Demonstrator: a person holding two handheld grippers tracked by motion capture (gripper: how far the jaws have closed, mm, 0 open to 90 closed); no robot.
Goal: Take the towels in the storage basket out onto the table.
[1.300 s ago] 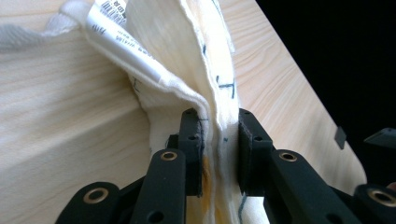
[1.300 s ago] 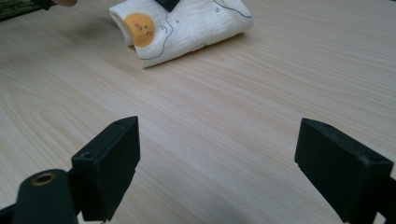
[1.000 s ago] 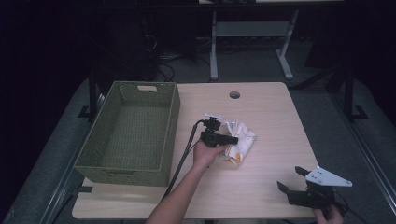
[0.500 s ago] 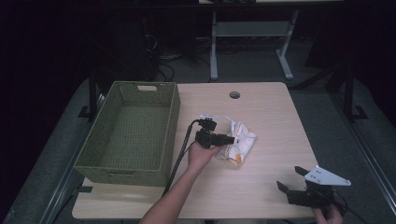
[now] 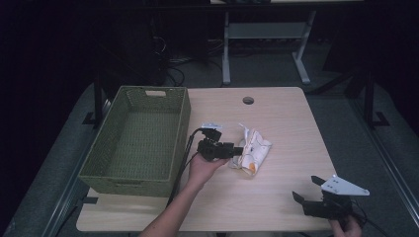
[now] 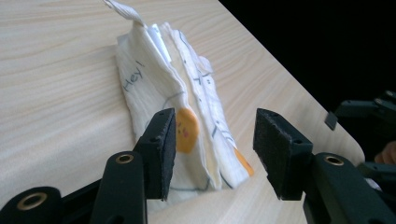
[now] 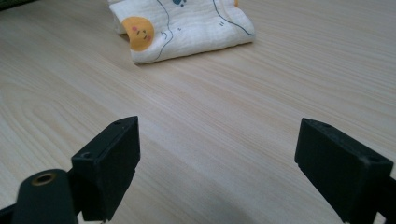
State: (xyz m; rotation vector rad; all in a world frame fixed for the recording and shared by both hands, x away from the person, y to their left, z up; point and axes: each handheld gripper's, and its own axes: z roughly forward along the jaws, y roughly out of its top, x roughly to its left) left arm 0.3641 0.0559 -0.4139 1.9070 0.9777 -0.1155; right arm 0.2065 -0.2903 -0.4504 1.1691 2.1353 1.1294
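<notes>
High view findings: your folded cloth [image 5: 252, 149] lies on the wooden table [image 5: 276, 113], near its middle. All positions below are given relative to that cloth. A green woven basket [image 5: 138, 140] stands well apart to its left on the table's left part, with nothing visible inside it. A round cable hole [image 5: 248, 100] sits beyond the cloth toward the far edge. Bare tabletop lies between the cloth and your right gripper [image 5: 309, 190], which is near the table's front right corner, well apart from the cloth.

Obstructions: none between either gripper and the cloth.

Your left gripper [image 5: 237, 149] is at the cloth's left edge, its cable trailing back along the basket's side. In the left gripper view, its jaws are spread apart, one to each side of the cloth's [image 6: 187, 107] near end, where the folded layers stand up. The left pad [image 6: 164, 149] is just beside the fabric; I cannot tell whether it touches. Nothing is clamped.

In the right gripper view, your right gripper's jaws stand wide apart over bare wood, holding nothing, with the cloth [image 7: 182, 25] ahead of them.
</notes>
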